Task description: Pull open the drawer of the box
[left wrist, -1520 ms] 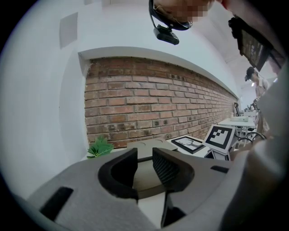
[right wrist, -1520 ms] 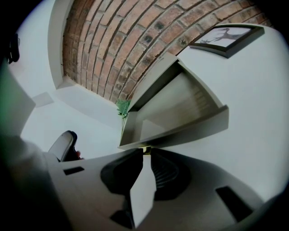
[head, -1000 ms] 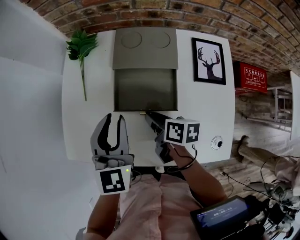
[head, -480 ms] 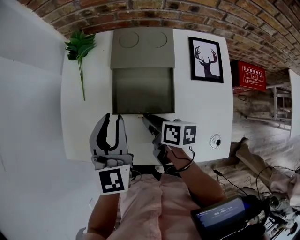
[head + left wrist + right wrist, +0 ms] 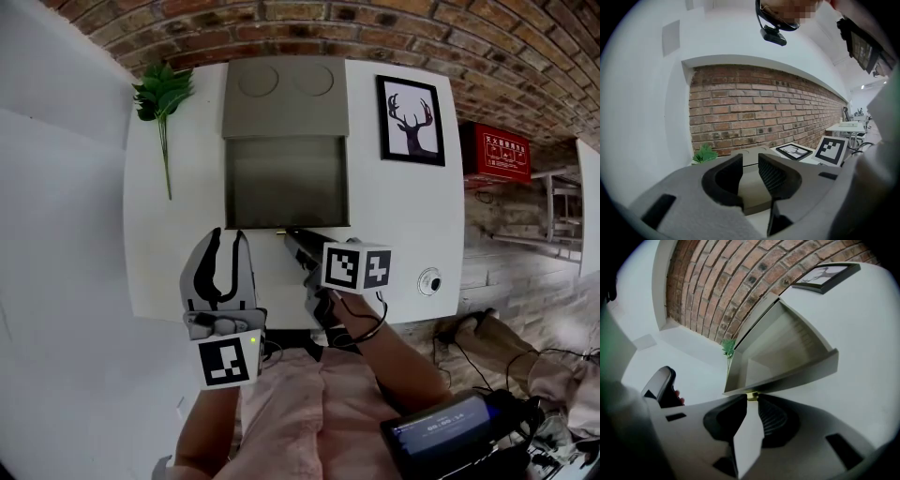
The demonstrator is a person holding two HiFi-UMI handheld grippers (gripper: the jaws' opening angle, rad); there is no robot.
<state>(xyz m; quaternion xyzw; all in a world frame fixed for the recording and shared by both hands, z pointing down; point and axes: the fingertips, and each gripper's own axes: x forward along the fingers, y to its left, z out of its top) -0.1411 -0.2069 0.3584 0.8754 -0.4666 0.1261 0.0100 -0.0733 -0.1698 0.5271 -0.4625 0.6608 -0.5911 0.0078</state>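
The grey box (image 5: 286, 94) lies at the back of the white table (image 5: 412, 216), and its drawer (image 5: 286, 183) is pulled out toward me, empty inside. A small brass knob (image 5: 282, 231) sits on the drawer front. My right gripper (image 5: 292, 235) is at that knob. In the right gripper view the knob (image 5: 751, 396) lies between the tips of my right gripper (image 5: 751, 401), whose jaws are opening and no longer clamp it. My left gripper (image 5: 225, 246) hovers open and empty over the table's front left. In its own view the left gripper (image 5: 750, 171) points at the drawer.
A green leaf sprig (image 5: 161, 94) lies left of the box. A framed deer picture (image 5: 413, 120) lies right of it. A small round object (image 5: 430, 281) sits near the table's right front corner. A brick wall runs behind the table.
The view has shifted slightly. The right gripper stays at the drawer knob, the drawer stays pulled out, and the left gripper has not moved.
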